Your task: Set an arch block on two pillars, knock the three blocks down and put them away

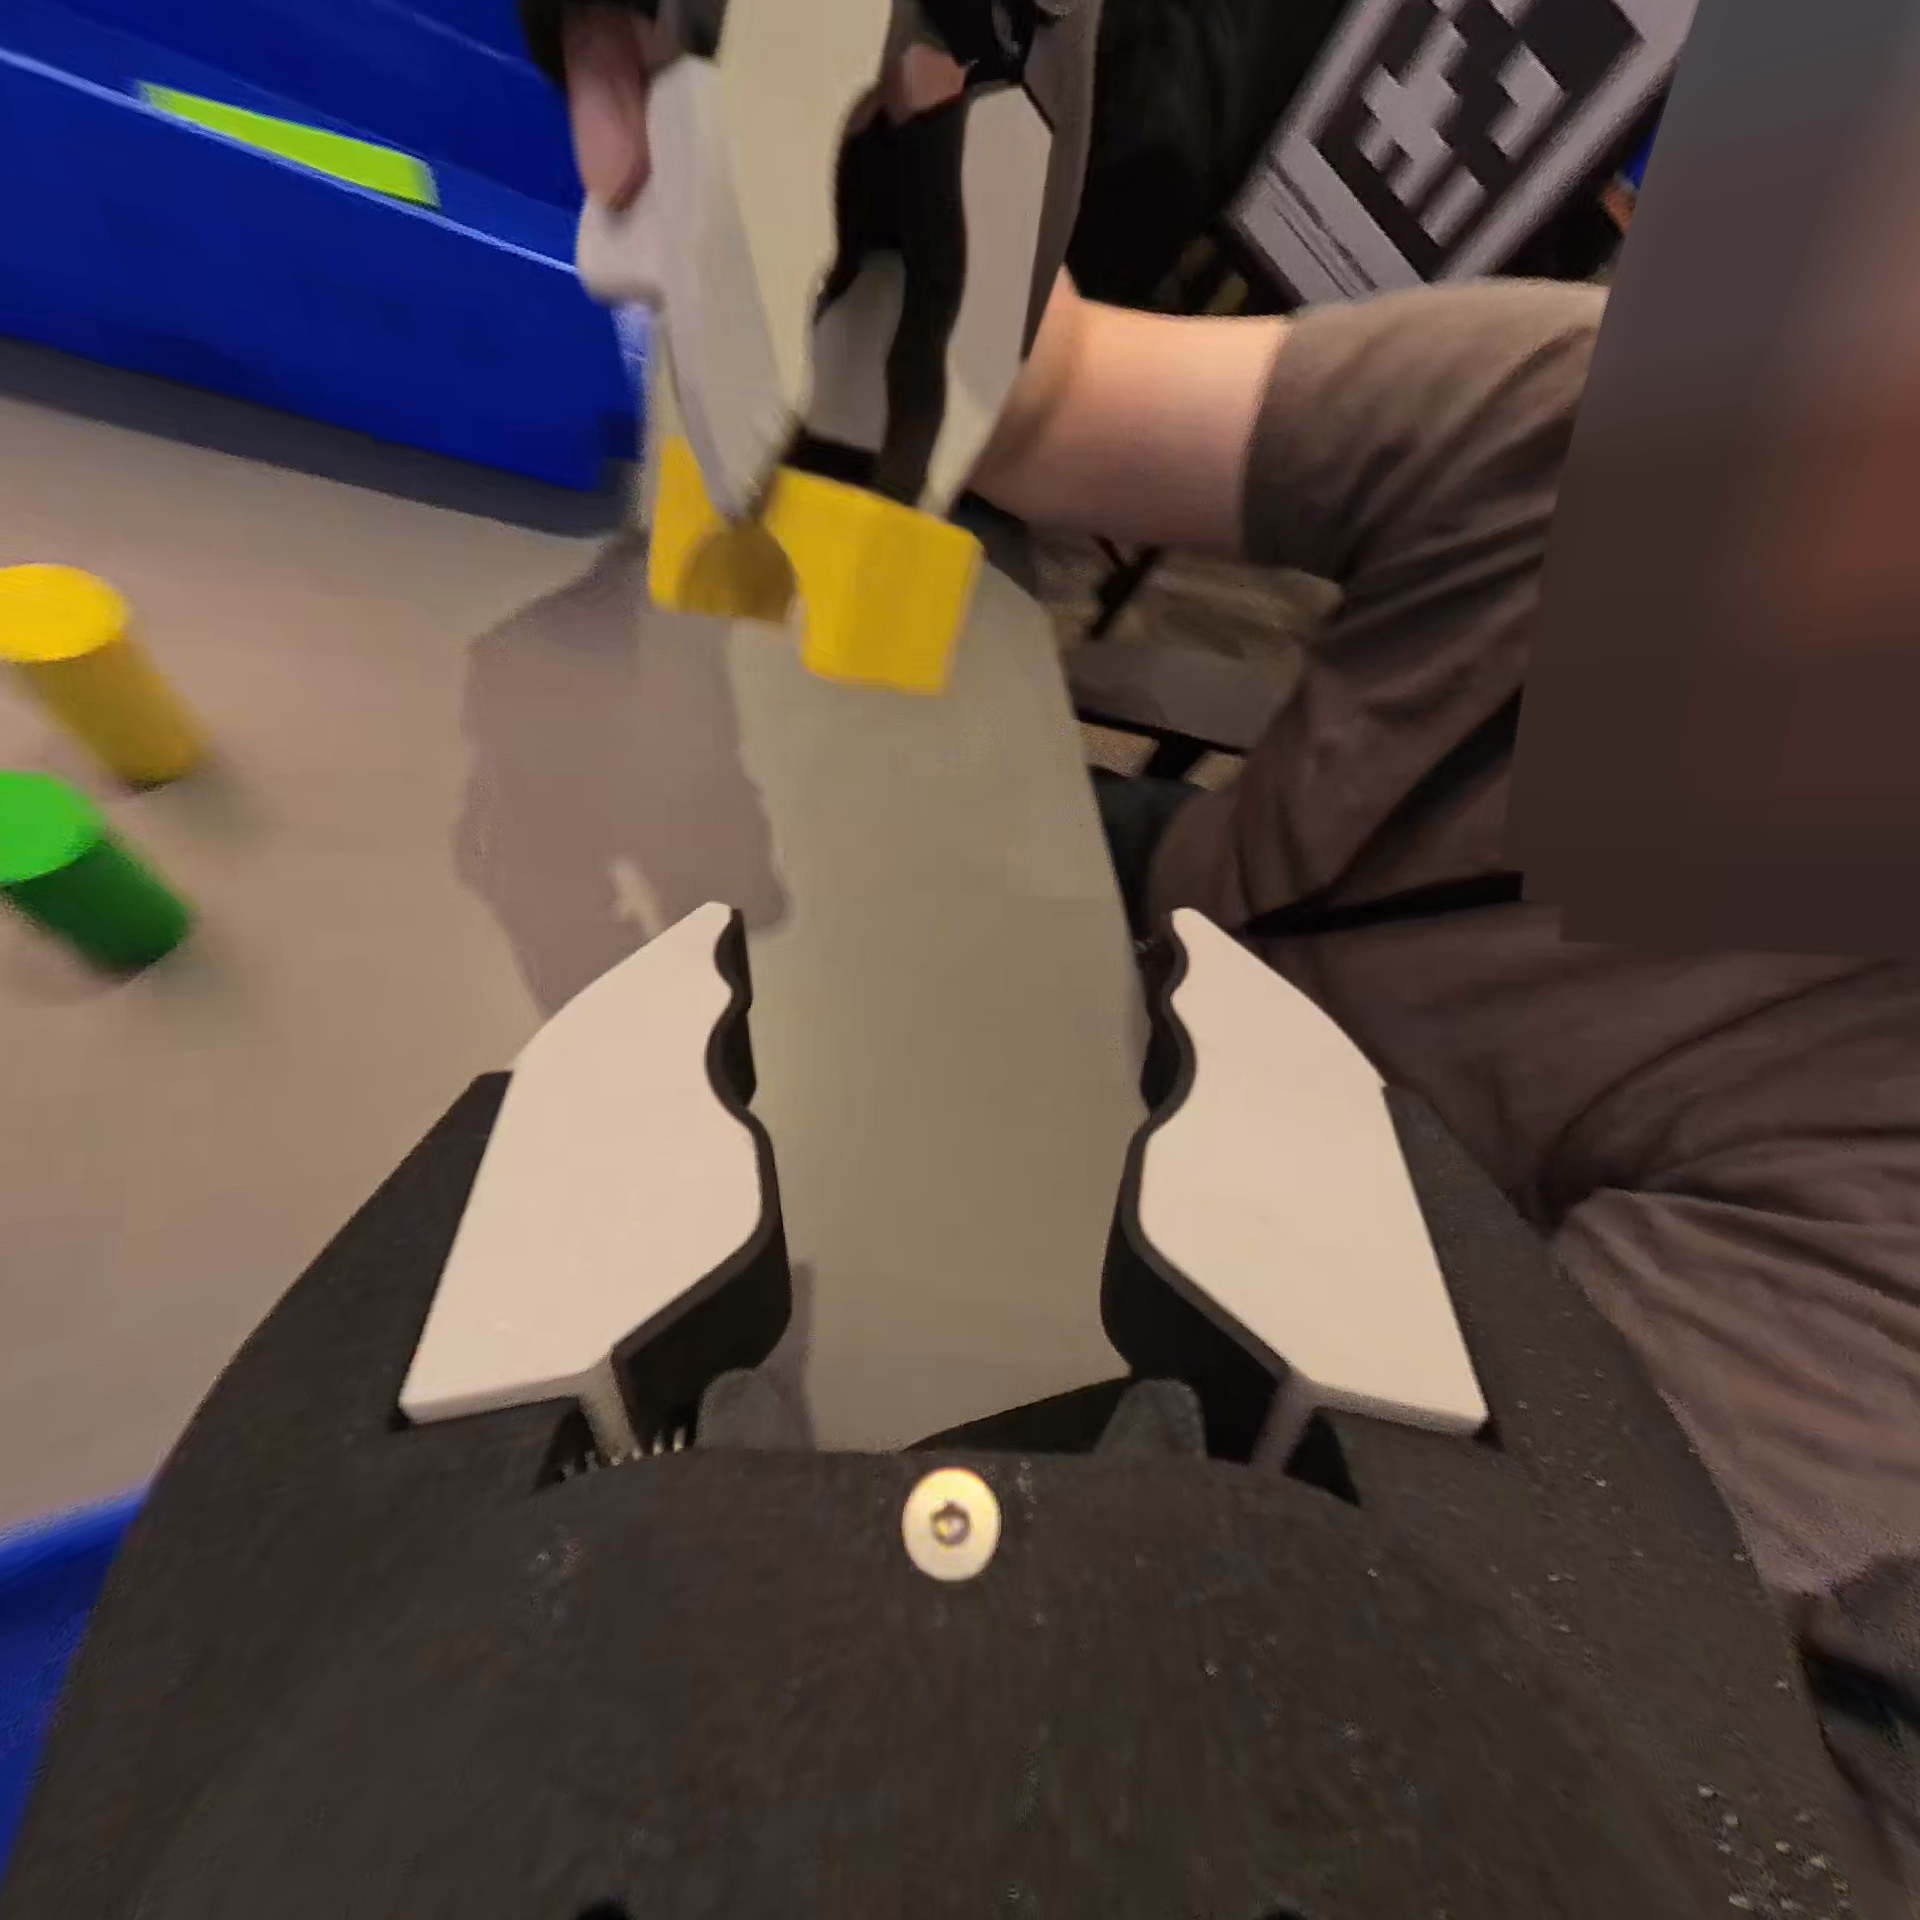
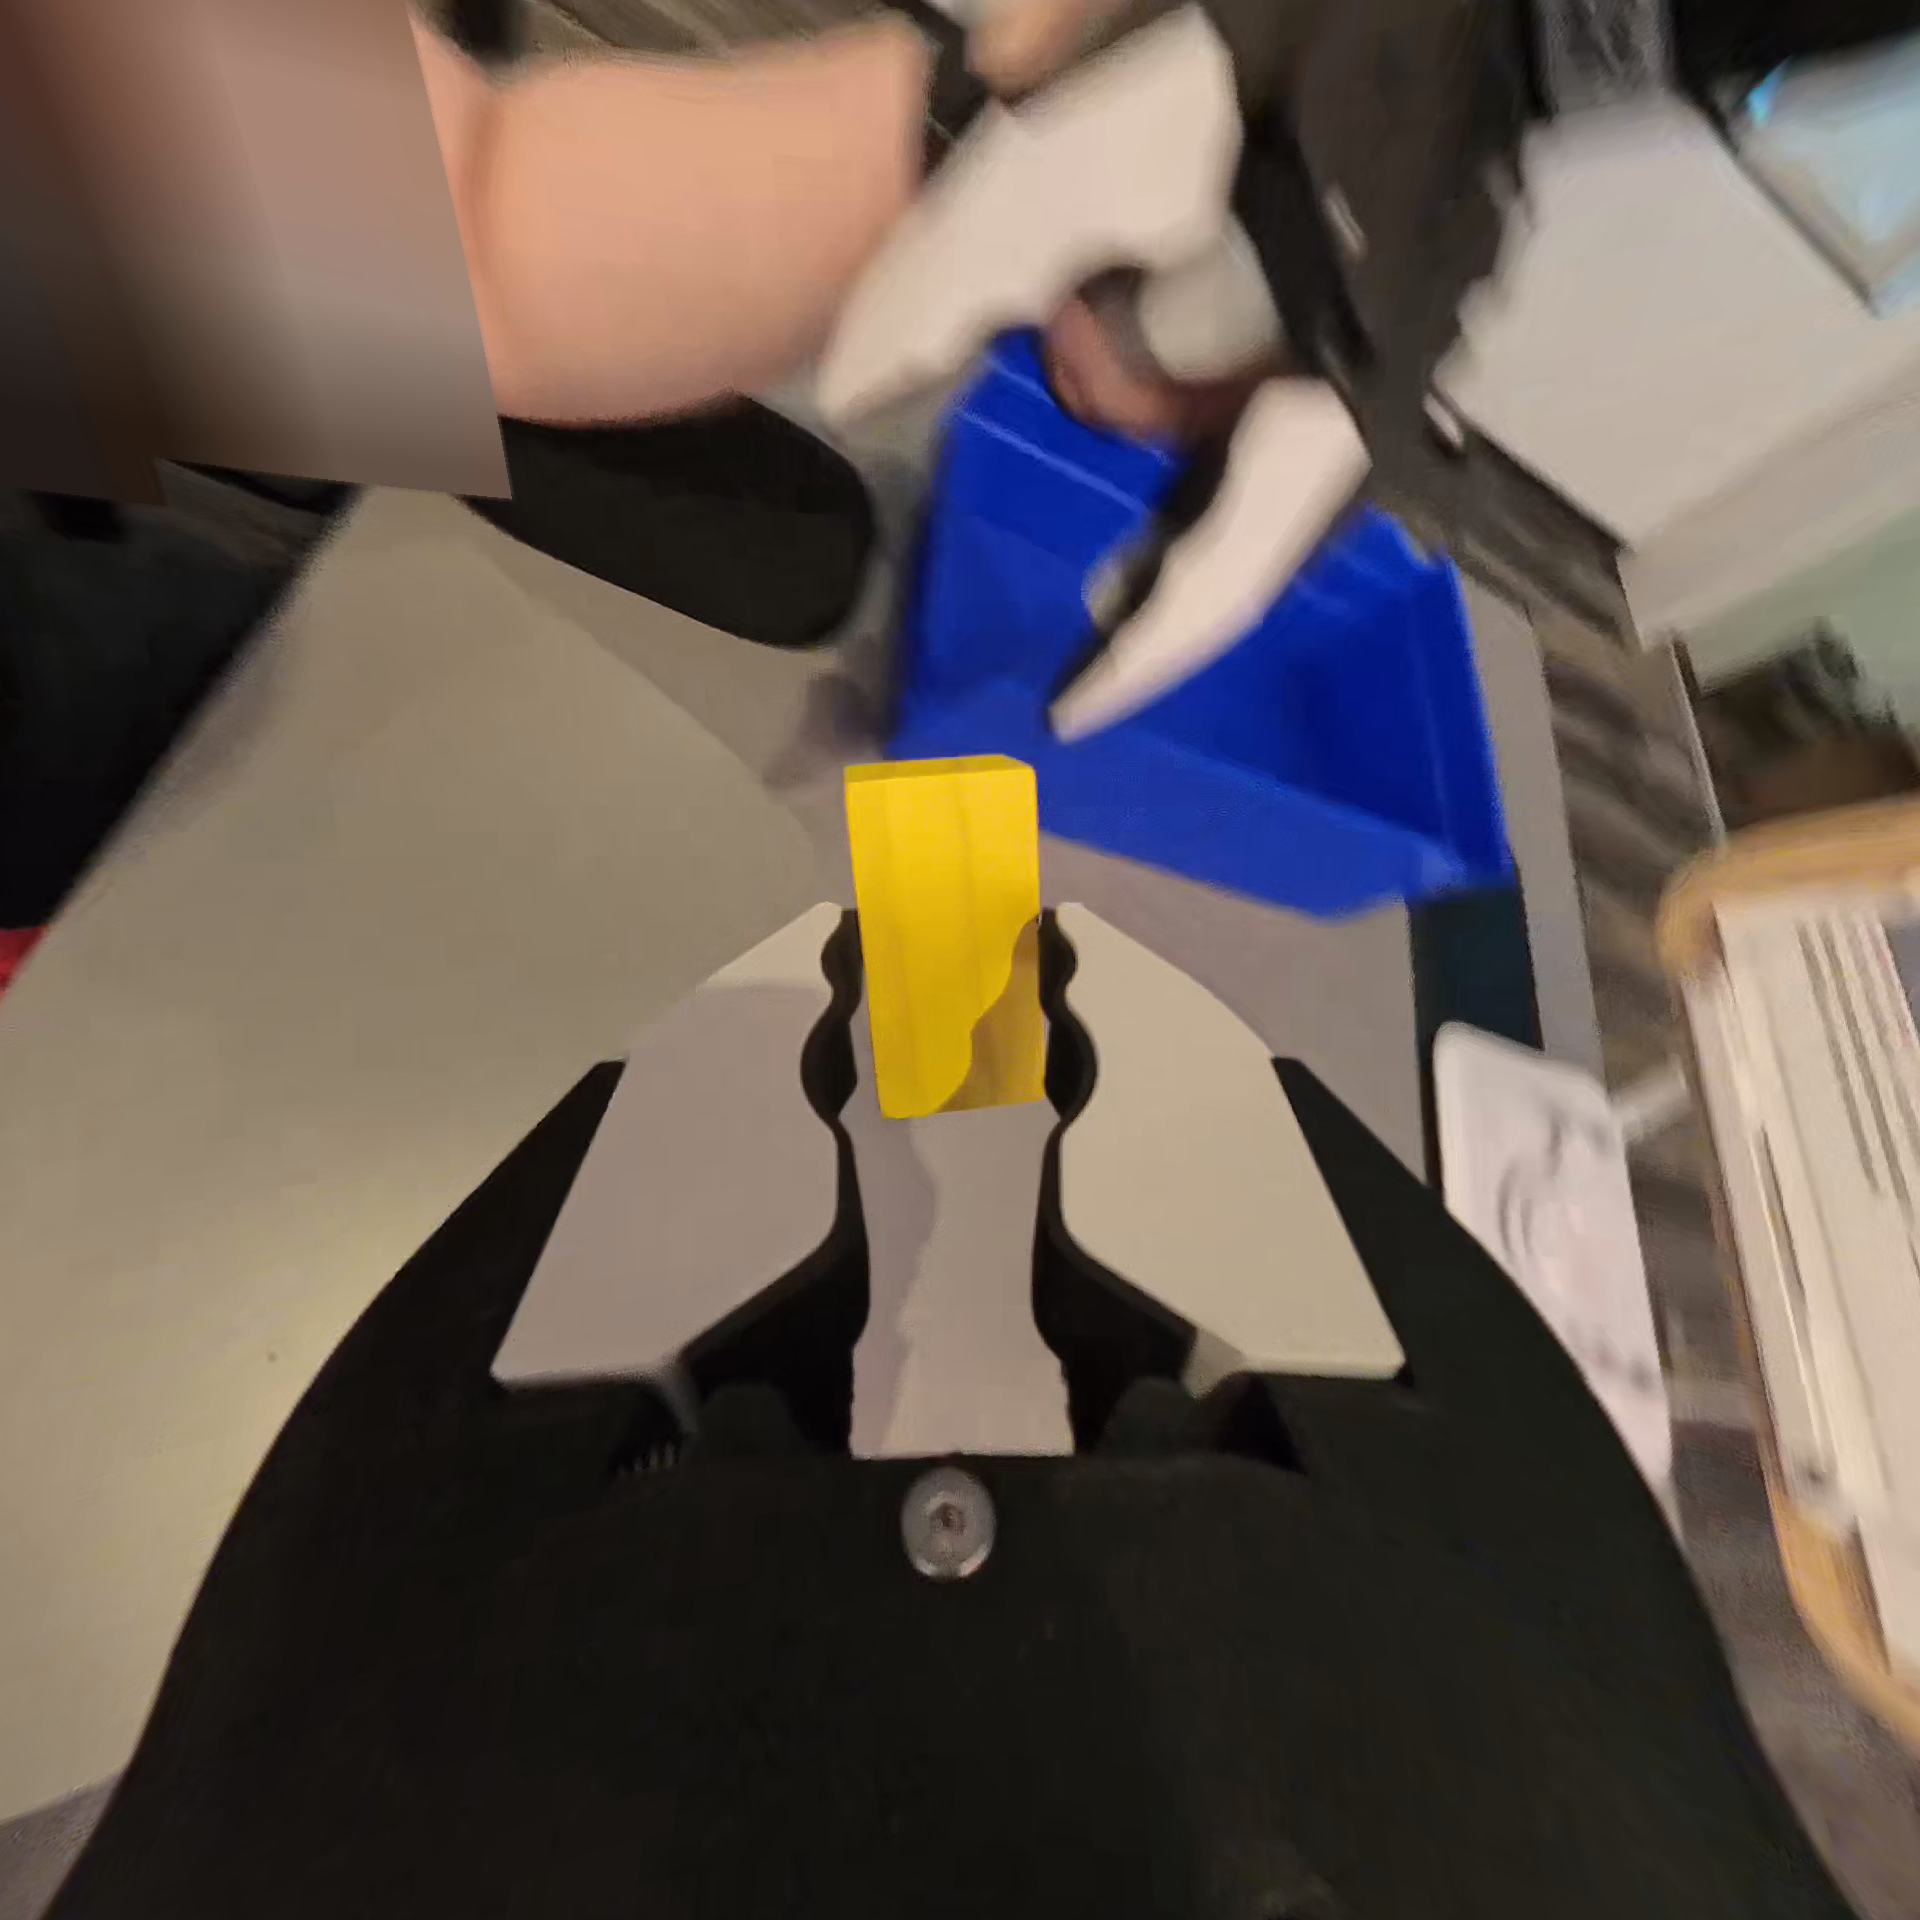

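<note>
My right gripper (image 2: 948, 920) is shut on the yellow arch block (image 2: 940, 925) and holds it above the grey table. In the left wrist view the right gripper (image 1: 842, 499) shows from the front, with the arch block (image 1: 831, 582) pinched at its fingertips, arch opening facing down. My left gripper (image 1: 951, 925) is open and empty over the table; it also shows in the right wrist view (image 2: 1122, 644), blurred, above a blue bin. A yellow cylinder pillar (image 1: 94, 670) and a green cylinder pillar (image 1: 78, 873) stand side by side at the left.
A blue bin (image 1: 291, 249) with a green block (image 1: 291, 145) inside stands at the back left. Another blue bin (image 2: 1247, 769) sits beyond the arch block. A wicker basket (image 2: 1766, 1247) with papers is at the right. A person's arm (image 1: 1299, 416) and torso are at the table's edge. The grippers' ends are close to 8 cm from one another.
</note>
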`<act>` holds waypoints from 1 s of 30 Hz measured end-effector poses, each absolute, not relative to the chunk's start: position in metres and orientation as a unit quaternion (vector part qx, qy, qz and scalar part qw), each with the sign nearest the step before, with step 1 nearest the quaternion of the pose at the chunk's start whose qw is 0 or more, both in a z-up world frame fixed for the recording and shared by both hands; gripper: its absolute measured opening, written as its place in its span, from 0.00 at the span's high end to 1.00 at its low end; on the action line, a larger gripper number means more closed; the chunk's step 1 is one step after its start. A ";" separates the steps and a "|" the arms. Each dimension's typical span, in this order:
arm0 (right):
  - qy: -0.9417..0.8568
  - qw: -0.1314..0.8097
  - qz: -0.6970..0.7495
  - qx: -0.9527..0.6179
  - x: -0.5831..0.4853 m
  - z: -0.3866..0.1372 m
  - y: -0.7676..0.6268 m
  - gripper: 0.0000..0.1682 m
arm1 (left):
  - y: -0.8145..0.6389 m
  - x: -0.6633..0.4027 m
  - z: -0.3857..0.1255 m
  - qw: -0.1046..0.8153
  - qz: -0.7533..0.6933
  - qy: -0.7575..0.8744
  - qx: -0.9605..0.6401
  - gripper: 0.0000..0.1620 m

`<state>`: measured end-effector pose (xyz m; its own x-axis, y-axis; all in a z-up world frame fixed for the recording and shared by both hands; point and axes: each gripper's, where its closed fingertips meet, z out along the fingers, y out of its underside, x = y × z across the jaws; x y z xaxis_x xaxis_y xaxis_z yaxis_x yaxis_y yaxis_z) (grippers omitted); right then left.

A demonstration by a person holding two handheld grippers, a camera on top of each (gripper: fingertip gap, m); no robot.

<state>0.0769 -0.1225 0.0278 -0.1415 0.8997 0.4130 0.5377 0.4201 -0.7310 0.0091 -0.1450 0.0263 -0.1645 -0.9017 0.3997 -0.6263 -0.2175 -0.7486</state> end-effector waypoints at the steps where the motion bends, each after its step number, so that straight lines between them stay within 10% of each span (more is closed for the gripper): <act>1: -0.702 0.418 0.193 -0.543 0.087 0.026 -0.101 0.80 | -0.135 0.000 0.031 0.172 -0.456 0.590 -0.643 0.56; 12: -0.651 0.208 0.072 -0.726 0.107 -0.053 0.024 0.80 | -0.117 -0.032 0.049 0.237 -0.434 0.553 -0.671 0.60; 30: -0.663 0.177 0.037 -0.727 0.110 -0.081 0.046 0.80 | -0.123 -0.021 0.030 0.201 -0.404 0.582 -0.676 0.60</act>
